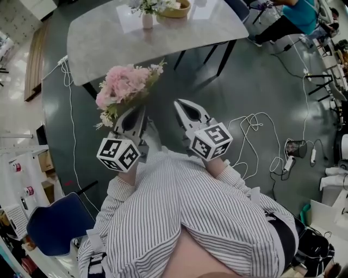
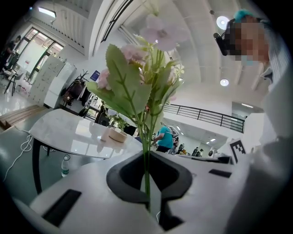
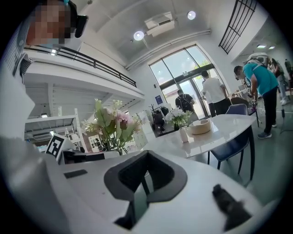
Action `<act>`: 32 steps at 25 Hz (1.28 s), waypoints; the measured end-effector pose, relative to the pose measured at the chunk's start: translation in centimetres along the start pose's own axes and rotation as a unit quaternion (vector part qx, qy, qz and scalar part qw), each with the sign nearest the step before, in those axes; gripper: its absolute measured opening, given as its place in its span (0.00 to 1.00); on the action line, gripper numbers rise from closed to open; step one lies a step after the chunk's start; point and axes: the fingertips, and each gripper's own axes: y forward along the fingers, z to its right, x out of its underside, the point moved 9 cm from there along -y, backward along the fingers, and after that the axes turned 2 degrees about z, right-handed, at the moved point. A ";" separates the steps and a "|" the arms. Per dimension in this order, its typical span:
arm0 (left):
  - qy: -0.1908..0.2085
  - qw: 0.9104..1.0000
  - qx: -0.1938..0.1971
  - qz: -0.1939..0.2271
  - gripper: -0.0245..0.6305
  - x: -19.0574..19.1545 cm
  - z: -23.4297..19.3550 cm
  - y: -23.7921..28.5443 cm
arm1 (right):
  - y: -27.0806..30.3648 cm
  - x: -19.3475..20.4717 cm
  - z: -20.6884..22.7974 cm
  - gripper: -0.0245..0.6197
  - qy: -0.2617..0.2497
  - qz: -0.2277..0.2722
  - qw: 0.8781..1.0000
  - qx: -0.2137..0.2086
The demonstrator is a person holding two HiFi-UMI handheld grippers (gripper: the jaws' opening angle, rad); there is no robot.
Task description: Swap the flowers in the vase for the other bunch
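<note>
- Striped shirt (image 1: 190, 206) of the person wearing the camera fills the bottom of the head view, with a blue chair (image 1: 57, 222) at the lower left.
- Left gripper (image 1: 137, 110), held out level ahead of the body, has its jaws clamped together on the thin green stems of a pink bunch (image 1: 122, 87); the blooms and leaves stand up above the jaws, in the air over the dark floor just short of the table edge.
- Right gripper (image 1: 182, 103), close beside the left, has its jaws pressed together with nothing between them.
- White cables (image 1: 255, 130) loop across the floor to the right.
- Pale marble-look table (image 1: 109, 43) lies ahead; on its far part stands a small white vase (image 1: 147, 20) holding white flowers (image 1: 149, 5), with a wooden bowl (image 1: 175, 10) just beside it.
- Beyond the table's right end, a person in a teal top (image 1: 299, 16) leans forward.
</note>
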 end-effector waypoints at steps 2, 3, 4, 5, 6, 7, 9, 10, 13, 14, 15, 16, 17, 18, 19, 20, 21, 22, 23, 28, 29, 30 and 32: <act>-0.004 1.000 -0.001 -0.002 0.06 -0.2 -0.9 0.5 | 1.2 0.1 0.1 0.05 -0.002 -0.008 1.000 0.000; -0.007 1.000 -0.002 -0.002 0.06 -0.4 -1.5 0.8 | 1.9 0.0 0.1 0.05 -0.006 -0.011 1.000 -0.001; -0.010 1.000 -0.004 -0.002 0.06 -0.7 -2.2 1.3 | 2.6 -0.2 0.2 0.05 -0.009 -0.013 1.000 -0.003; -0.013 1.000 -0.005 -0.002 0.06 -0.9 -2.8 1.8 | 3.3 -0.5 0.5 0.05 -0.011 -0.014 1.000 -0.004; -0.016 1.000 -0.005 -0.001 0.06 -1.2 -3.4 2.3 | 4.0 -0.9 0.8 0.05 -0.013 -0.014 1.000 -0.004; -0.018 1.000 -0.004 -0.002 0.06 -1.6 -3.9 2.9 | 4.8 -1.3 1.1 0.05 -0.016 -0.011 1.000 -0.002; -0.020 1.000 0.003 -0.006 0.06 -2.3 -5.1 4.1 | 6.4 -2.1 1.8 0.05 -0.019 -0.006 1.000 0.006; -0.021 1.000 0.008 -0.008 0.06 -2.7 -5.8 4.7 | 7.3 -2.4 2.1 0.05 -0.020 -0.004 1.000 0.009; -0.018 1.000 0.021 -0.011 0.06 -3.9 -7.8 6.4 | 10.2 -3.2 2.6 0.05 -0.027 -0.004 1.000 0.013; -0.017 1.000 0.024 -0.010 0.06 -4.5 -8.5 7.0 | 11.2 -3.5 2.8 0.05 -0.029 -0.004 0.999 0.014; -0.015 0.999 0.027 -0.010 0.06 -5.1 -9.2 7.6 | 12.2 -4.0 3.0 0.05 -0.032 -0.003 0.999 0.018; -0.014 0.999 0.030 -0.009 0.06 -5.8 -9.9 8.2 | 13.1 -4.4 3.2 0.05 -0.033 -0.002 0.999 0.023; -0.013 0.999 0.033 -0.009 0.06 -6.5 -10.6 8.8 | 13.9 -4.9 3.4 0.05 -0.033 -0.001 0.999 0.029; -0.013 0.999 0.035 -0.009 0.06 -7.2 -11.4 9.3 | 14.7 -5.3 3.6 0.05 -0.032 0.000 0.999 0.036; -0.014 0.999 0.036 -0.009 0.06 -7.9 -12.1 9.8 | 15.5 -5.6 3.8 0.05 -0.031 0.001 0.999 0.041; -0.014 0.999 0.036 -0.008 0.06 -8.5 -12.9 10.3 | 16.3 -6.0 4.0 0.05 -0.031 0.002 0.999 0.043; -0.016 0.999 0.037 -0.006 0.06 -9.0 -13.6 10.8 | 17.1 -6.4 4.1 0.05 -0.031 0.004 0.999 0.044; -0.017 0.999 0.039 -0.005 0.06 -9.5 -14.3 11.3 | 17.9 -6.8 4.3 0.05 -0.032 0.006 0.998 0.045; -0.019 0.999 0.042 -0.004 0.06 -9.9 -14.9 11.9 | 18.6 -7.1 4.5 0.05 -0.034 0.007 0.998 0.048; -0.018 0.998 0.053 -0.005 0.06 -11.8 -18.0 14.2 | 22.1 -8.0 5.4 0.05 -0.043 0.003 0.996 0.079; -0.017 0.998 0.055 -0.006 0.06 -12.2 -18.5 14.6 | 22.7 -8.2 5.5 0.05 -0.042 0.008 0.995 0.085; -0.015 0.998 0.057 -0.008 0.06 -12.5 -19.0 15.0 | 23.2 -8.5 5.6 0.05 -0.041 0.013 0.995 0.089; -0.008 0.998 0.062 -0.011 0.06 -13.1 -19.9 15.5 | 24.3 -8.7 5.7 0.05 -0.040 0.018 0.995 0.092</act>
